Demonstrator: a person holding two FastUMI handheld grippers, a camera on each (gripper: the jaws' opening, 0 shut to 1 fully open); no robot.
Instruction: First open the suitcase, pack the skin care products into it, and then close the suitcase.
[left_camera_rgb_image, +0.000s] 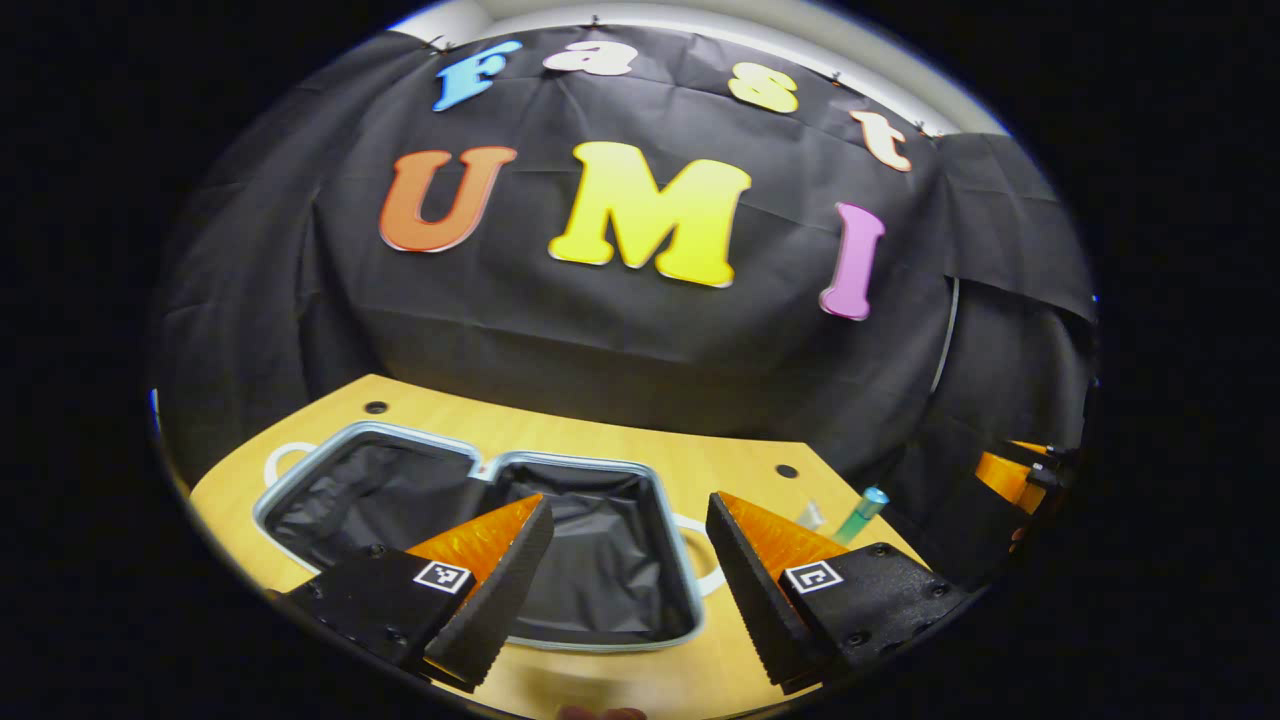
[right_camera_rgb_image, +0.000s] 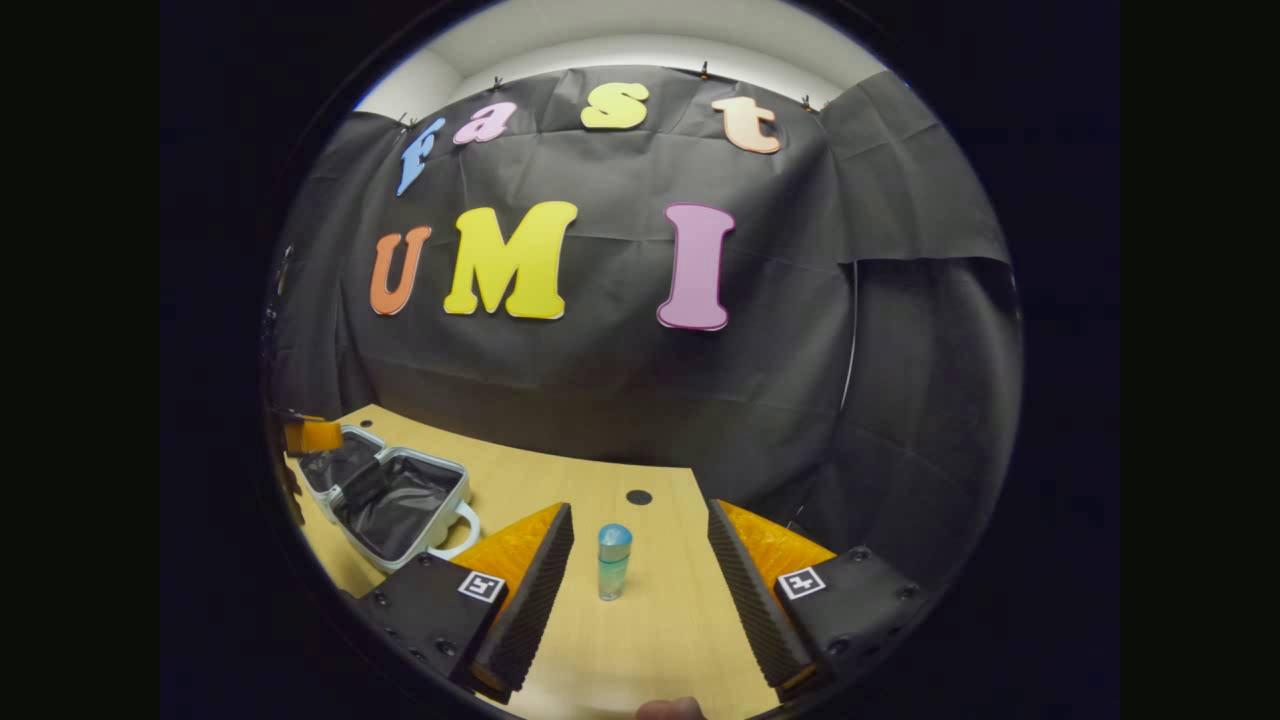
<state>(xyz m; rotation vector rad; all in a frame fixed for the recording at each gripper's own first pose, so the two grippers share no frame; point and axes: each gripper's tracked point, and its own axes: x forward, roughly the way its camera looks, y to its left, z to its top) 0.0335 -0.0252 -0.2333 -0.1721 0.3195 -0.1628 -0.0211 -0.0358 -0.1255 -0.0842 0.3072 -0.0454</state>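
Observation:
The small white suitcase (left_camera_rgb_image: 590, 465) lies open and flat on the wooden table, both black-lined halves showing nothing inside. My left gripper (left_camera_rgb_image: 628, 505) hovers open just above its right half. A skin care bottle (right_camera_rgb_image: 613, 560), teal-green with a blue cap, stands upright on the table to the right of the suitcase (right_camera_rgb_image: 395, 505). My right gripper (right_camera_rgb_image: 640, 508) is open, its fingers on either side of the bottle, which is a little ahead and untouched. The left gripper view has the same bottle (left_camera_rgb_image: 860, 510) at its right, with a small clear item (left_camera_rgb_image: 812, 515) beside it.
The table (right_camera_rgb_image: 660, 620) has round dark holes (right_camera_rgb_image: 639, 497) near its back edge. The black cloth wall stands close behind the table. The suitcase handle (left_camera_rgb_image: 700, 560) sticks out toward the bottle. The other gripper is far off at the side of each view.

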